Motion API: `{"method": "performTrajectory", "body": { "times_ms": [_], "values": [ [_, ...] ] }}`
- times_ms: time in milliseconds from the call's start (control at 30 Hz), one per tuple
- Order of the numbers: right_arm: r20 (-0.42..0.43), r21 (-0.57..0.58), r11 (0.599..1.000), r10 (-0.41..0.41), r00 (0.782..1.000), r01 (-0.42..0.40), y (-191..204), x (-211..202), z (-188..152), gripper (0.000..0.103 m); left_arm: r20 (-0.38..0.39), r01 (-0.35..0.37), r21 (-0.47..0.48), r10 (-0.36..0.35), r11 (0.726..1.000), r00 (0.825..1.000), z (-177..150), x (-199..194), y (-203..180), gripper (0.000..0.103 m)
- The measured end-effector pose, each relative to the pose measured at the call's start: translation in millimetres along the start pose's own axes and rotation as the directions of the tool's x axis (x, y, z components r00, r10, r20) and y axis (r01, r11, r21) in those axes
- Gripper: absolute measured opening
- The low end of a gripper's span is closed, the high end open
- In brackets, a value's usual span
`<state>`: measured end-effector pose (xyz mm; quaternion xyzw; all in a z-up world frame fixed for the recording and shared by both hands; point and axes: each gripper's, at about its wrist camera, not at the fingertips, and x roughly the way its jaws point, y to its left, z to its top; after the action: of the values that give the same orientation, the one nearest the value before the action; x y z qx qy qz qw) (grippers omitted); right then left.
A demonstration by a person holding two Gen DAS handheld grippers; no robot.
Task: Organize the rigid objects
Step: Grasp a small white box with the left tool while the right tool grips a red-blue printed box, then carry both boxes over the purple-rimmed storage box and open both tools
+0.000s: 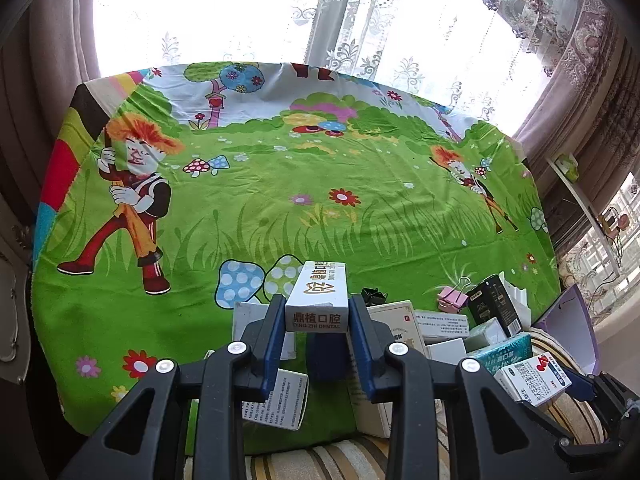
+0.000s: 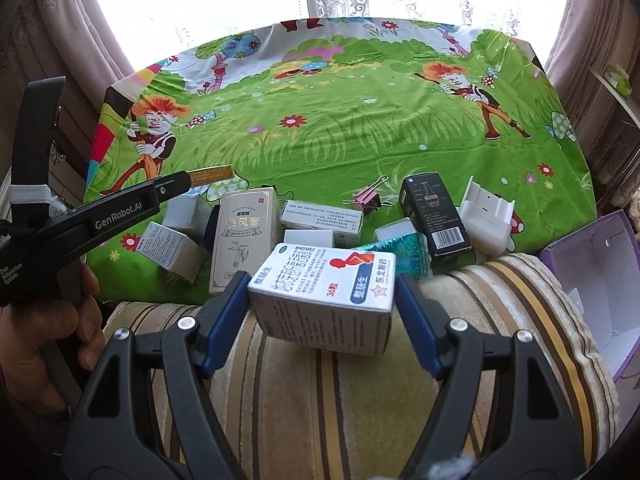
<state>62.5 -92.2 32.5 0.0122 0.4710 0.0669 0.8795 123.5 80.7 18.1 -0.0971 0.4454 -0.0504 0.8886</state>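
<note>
Table's got a bright green cartoon cloth [image 2: 360, 140] over it. Near edge is a jumble: tall cream box [image 2: 244, 240], black box [image 2: 436, 212], pink binder clip [image 2: 370, 199], white plastic holder [image 2: 486, 220], few small white cartons [image 2: 170, 250]. Striped cushion [image 2: 320, 392] sits just beside that edge.

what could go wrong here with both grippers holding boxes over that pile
1. The left gripper clamps the long dental box only near one end, so it could pivot or slip out.
2. The medicine box in the right gripper sits tilted between the jaws and may twist loose.
3. The pile is tight: lowering either could knock the tall cream box or the black box.
</note>
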Motion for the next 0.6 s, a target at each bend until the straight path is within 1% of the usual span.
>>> {"method": "performTrajectory", "body": {
  "times_ms": [133,233,333,467,600],
  "values": [
    [0.047,0.001,1.0,0.007,0.999,-0.007,-11,-17,0,0.076,0.037,0.016,-0.02,-0.016,1.0,0.999,1,-19,-4,0.033],
    [0.082,0.01,1.0,0.005,0.997,-0.006,-26,-31,1,0.076,0.063,0.047,-0.029,-0.045,0.998,0.997,1,-34,-13,0.033],
    [0.117,0.035,0.999,-0.027,0.993,0.023,-45,-43,0,0.076,0.087,0.082,-0.017,-0.08,0.997,0.993,-1,-48,-28,0.033],
    [0.133,0.085,0.995,-0.058,0.989,0.047,-76,-54,-3,0.076,0.092,0.138,0.011,-0.139,0.99,0.986,-7,-60,-55,0.033],
    [0.131,0.135,0.989,-0.08,0.988,0.062,-105,-61,-8,0.076,0.076,0.208,0.041,-0.211,0.977,0.975,-17,-65,-86,0.033]
  ]
}}
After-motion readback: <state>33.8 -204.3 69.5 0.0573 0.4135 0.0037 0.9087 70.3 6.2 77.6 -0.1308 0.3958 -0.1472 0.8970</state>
